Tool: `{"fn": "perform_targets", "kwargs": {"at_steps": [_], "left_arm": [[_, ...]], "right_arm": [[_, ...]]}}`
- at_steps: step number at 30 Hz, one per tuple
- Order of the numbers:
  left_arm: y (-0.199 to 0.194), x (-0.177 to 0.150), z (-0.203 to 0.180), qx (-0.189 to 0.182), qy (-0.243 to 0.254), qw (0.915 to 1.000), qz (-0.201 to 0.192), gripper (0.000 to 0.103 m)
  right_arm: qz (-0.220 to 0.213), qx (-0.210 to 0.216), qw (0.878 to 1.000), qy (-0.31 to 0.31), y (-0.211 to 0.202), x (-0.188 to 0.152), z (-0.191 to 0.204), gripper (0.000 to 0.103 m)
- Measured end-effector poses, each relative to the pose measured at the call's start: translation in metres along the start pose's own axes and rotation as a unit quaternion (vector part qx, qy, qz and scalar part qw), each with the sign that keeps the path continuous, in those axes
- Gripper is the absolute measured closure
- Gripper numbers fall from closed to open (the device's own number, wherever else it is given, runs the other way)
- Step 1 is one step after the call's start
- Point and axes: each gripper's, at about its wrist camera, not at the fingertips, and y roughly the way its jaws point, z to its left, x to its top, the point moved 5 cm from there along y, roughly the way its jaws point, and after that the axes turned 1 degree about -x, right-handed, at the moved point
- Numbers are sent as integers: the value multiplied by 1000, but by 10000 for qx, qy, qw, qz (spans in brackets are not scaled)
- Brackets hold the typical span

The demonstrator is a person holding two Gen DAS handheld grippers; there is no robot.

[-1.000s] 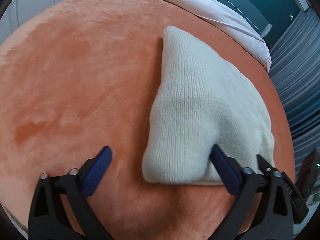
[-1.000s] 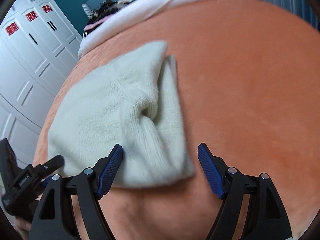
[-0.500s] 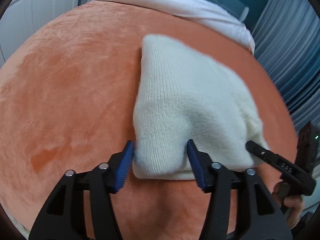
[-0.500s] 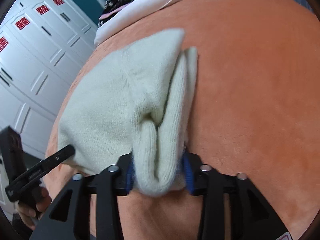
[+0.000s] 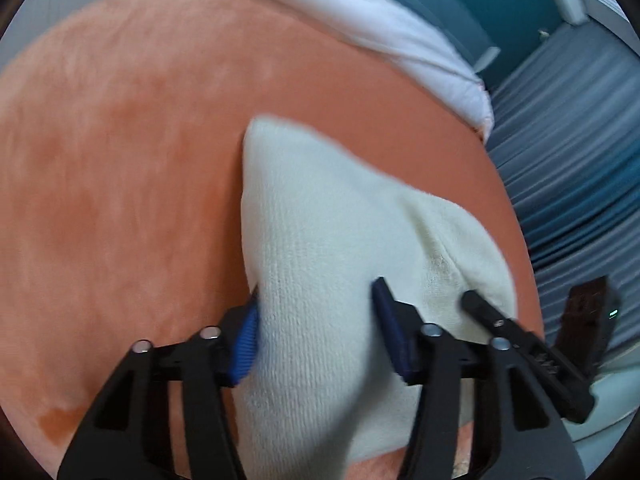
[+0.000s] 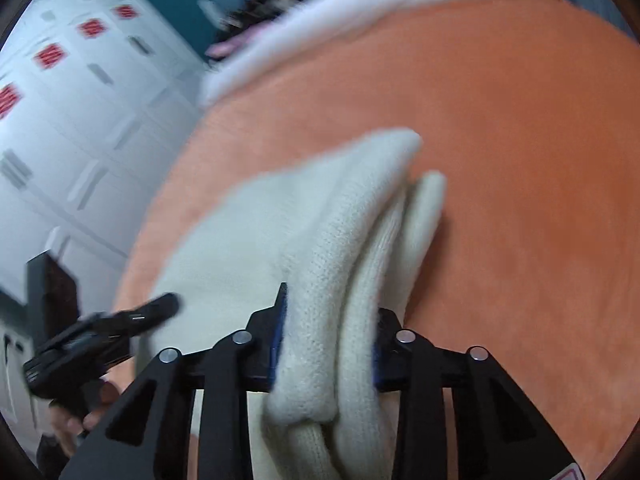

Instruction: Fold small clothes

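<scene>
A cream knitted garment [image 5: 328,240] lies on an orange plush surface [image 5: 120,160], its near edge lifted. My left gripper [image 5: 316,332] is shut on the garment's near left corner, the knit bunched between the blue pads. My right gripper [image 6: 326,340] is shut on the garment [image 6: 320,240] at its near right corner, with thick folds squeezed between the fingers. Each gripper shows at the edge of the other's view: the right one in the left wrist view [image 5: 520,344] and the left one in the right wrist view [image 6: 100,328].
A white bedding roll [image 5: 380,32] lies along the far edge of the orange surface. Grey-blue curtains [image 5: 580,160] hang on the right. White cabinet doors with red stickers [image 6: 80,100] stand on the left. A dark pile of items [image 6: 256,12] sits by the bedding.
Both grippers have closed on the garment's near corners and lifted the near edge off the surface. The cloth now hangs bunched between the fingers.
</scene>
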Motion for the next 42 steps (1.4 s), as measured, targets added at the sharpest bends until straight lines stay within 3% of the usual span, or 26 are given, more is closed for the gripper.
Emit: {"fn": "perform_targets", "kwargs": {"at_steps": [1, 3, 5, 7, 8, 9, 11, 13, 14, 16, 18, 19, 20, 23, 26, 29, 32, 38, 42], "left_arm": [[-15, 7, -8, -5, 167, 9996, -235, 67], [-38, 17, -18, -87, 318, 9978, -581, 68], [-38, 16, -20, -26, 480, 9970, -613, 68], [-14, 6, -10, 343, 581, 9971, -342, 67], [1, -1, -2, 580, 552, 9967, -137, 67], [12, -9, 6, 663, 466, 9967, 20, 61], [0, -13, 9, 712, 276, 9970, -147, 53], [-17, -17, 5, 817, 295, 9959, -262, 46], [-26, -19, 1, 822, 334, 9954, -356, 43], [-32, -28, -5, 1116, 584, 9910, -463, 41], [-23, -46, -7, 1504, 901, 9841, -279, 41], [-14, -55, -4, 1696, 981, 9806, -84, 40], [-6, -63, 3, 1724, 947, 9804, 52, 40], [0, -69, 16, 1662, 687, 9836, 108, 37], [-9, -68, 13, 1760, 703, 9818, 119, 37], [-6, -76, 11, 1896, 813, 9784, 137, 37], [-12, -82, 4, 2003, 814, 9763, 132, 37], [-28, -99, -13, 2107, 1022, 9722, 59, 38], [-32, -113, -19, 2232, 1143, 9681, -28, 32]], "right_arm": [[-210, 48, 9995, -232, -12, 8, 12, 74], [-423, 179, 9982, -378, -24, 15, 20, 74], [-359, 125, 9990, -246, -13, 13, 0, 74], [266, -288, 9992, 55, 28, -8, -39, 70], [681, -727, 9947, 257, 45, -22, -58, 69], [673, -852, 9933, 392, 46, -26, -64, 62], [360, -591, 9958, 595, 22, -24, -60, 62], [0, -808, 9957, 443, -12, -22, -47, 62], [-131, -727, 9968, 307, -26, -24, -36, 64], [-123, -639, 9979, 53, -38, -33, -21, 89], [291, -840, 9956, -302, -25, -56, -20, 99], [568, -1138, 9911, -401, -12, -68, -27, 103], [720, -1215, 9894, -332, -1, -76, -41, 103], [629, -1047, 9925, 47, -15, -68, -47, 103], [396, -1192, 9915, -334, -35, -58, -24, 103], [788, -1554, 9839, -407, -9, -74, -34, 103], [529, -1636, 9844, -377, -27, -74, -20, 103], [158, -2055, 9778, -380, -62, -105, -8, 92], [79, -2320, 9725, -196, -68, -136, -15, 74]]}}
